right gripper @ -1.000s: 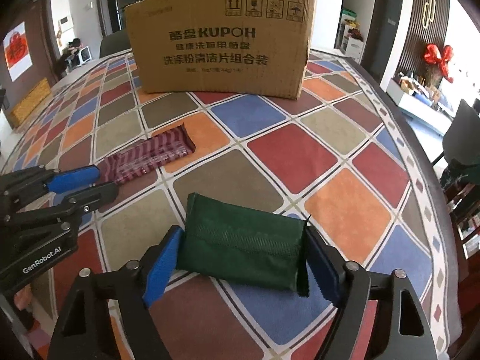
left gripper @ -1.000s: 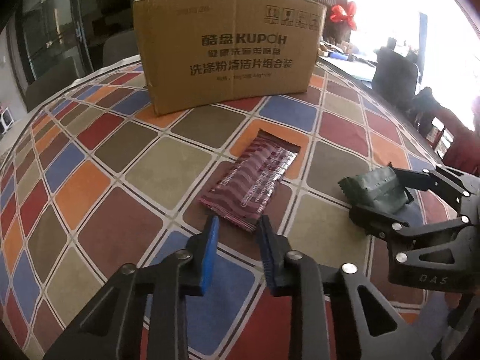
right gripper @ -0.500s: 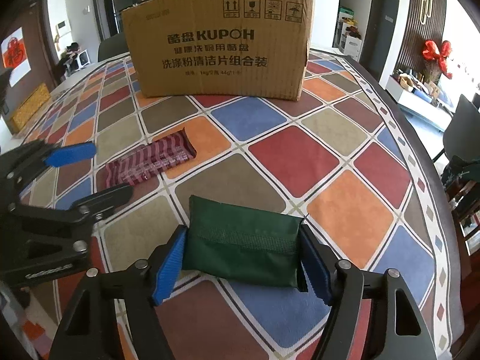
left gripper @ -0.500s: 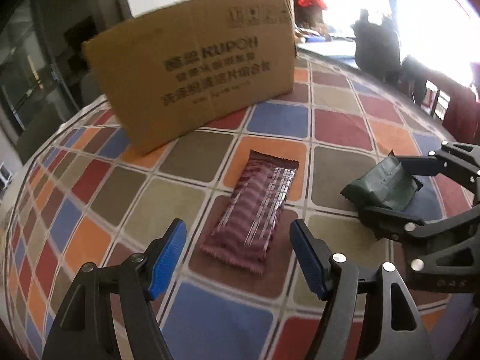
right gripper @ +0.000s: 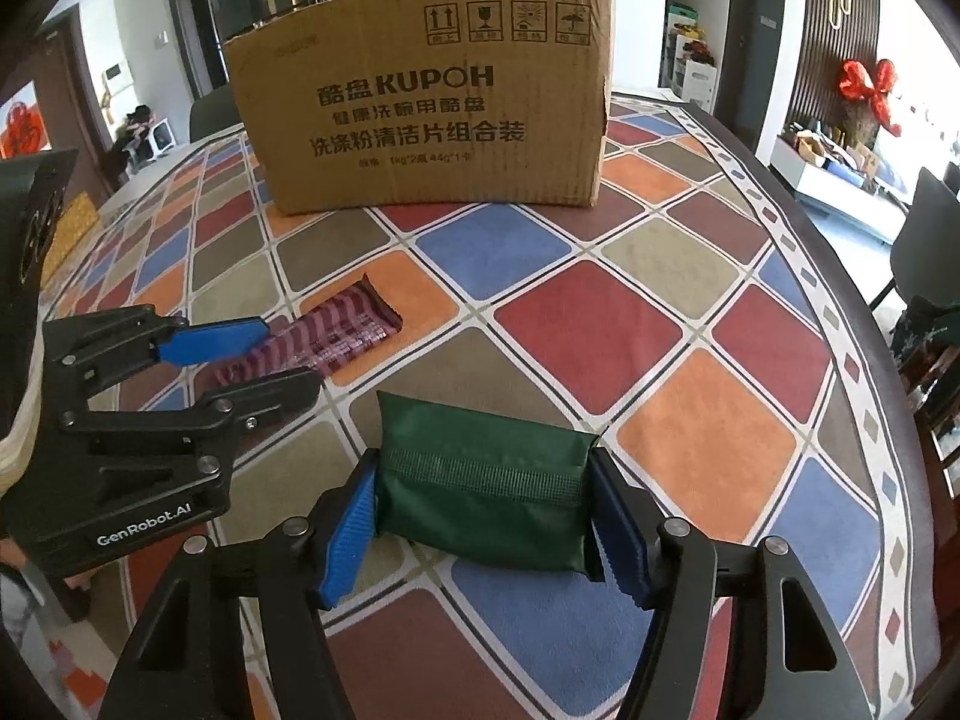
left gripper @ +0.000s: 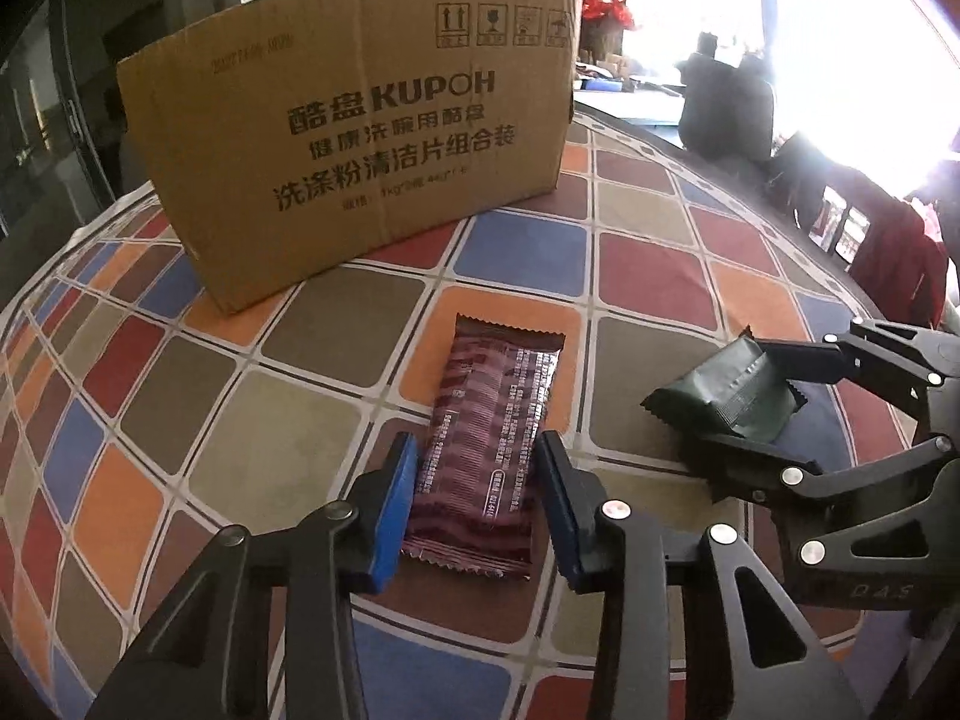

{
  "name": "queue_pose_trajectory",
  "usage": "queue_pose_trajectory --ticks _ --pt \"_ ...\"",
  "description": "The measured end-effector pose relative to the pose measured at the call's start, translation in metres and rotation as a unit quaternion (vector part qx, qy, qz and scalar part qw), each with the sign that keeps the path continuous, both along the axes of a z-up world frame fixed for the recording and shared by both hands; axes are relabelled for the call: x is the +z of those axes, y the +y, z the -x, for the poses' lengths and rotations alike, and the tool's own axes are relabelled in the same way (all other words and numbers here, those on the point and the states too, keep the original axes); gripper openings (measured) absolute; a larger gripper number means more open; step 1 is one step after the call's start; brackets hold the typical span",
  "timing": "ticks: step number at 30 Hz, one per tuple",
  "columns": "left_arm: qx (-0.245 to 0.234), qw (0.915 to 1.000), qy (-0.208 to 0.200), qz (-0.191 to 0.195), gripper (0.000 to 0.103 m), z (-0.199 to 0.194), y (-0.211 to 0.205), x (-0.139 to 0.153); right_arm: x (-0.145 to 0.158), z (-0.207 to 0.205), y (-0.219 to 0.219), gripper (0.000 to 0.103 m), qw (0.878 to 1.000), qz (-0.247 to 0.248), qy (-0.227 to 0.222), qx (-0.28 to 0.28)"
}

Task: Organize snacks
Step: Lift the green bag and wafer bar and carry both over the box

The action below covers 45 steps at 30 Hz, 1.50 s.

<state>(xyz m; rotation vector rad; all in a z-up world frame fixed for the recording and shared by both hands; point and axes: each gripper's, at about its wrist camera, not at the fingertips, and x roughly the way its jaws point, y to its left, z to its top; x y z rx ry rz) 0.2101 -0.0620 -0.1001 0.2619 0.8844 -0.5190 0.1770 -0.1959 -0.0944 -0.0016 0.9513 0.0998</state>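
A maroon striped snack bar (left gripper: 498, 414) lies flat on the checked tablecloth. My left gripper (left gripper: 477, 438) straddles its near end, jaws closing, blue pads at the wrapper's edges without squeezing it. From the right wrist view the bar (right gripper: 348, 318) lies between the left gripper's (right gripper: 288, 354) two fingers. To the right sits a dark green snack packet (right gripper: 480, 480). My right gripper (right gripper: 485, 459) has both pads pressed on its ends and is still closing. The left wrist view shows that packet (left gripper: 714, 387) slightly tilted in the right gripper (left gripper: 732, 399).
A large brown cardboard box (left gripper: 360, 138) printed KUPOH stands upright at the back of the table, also in the right wrist view (right gripper: 432, 90). The tablecloth (right gripper: 588, 324) of coloured squares runs to a curved table edge on the right, with chairs beyond it.
The left gripper opened wide, moved forward over the maroon bar's near end and has narrowed around it. The right gripper's pads drew in onto the green packet.
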Motion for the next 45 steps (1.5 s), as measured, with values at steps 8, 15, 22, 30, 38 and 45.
queue_pose_trajectory --ticks 8,15,22,30,38,45 --pt "0.028 0.9995 -0.010 0.014 0.039 0.008 0.004 0.014 0.006 0.001 -0.002 0.067 1.000 -0.009 -0.002 -0.004" --pt "0.048 0.9980 -0.032 0.027 0.039 0.019 0.007 0.041 0.026 0.004 -0.003 0.067 0.999 -0.011 -0.031 -0.003" --pt "0.066 0.9946 -0.071 0.035 0.039 0.028 0.012 0.075 0.058 0.008 -0.005 0.067 0.997 -0.007 -0.078 -0.006" --pt "0.086 0.9887 -0.111 0.051 0.039 0.029 0.020 0.112 0.096 0.009 -0.004 0.067 0.991 -0.004 -0.132 -0.002" --pt "0.101 0.9815 -0.148 0.067 0.039 0.016 0.024 0.149 0.131 -0.009 -0.004 0.067 0.984 -0.006 -0.176 -0.001" --pt "0.114 0.9764 -0.171 0.066 0.039 -0.004 0.027 0.170 0.157 -0.035 -0.005 0.067 0.980 -0.019 -0.197 -0.004"
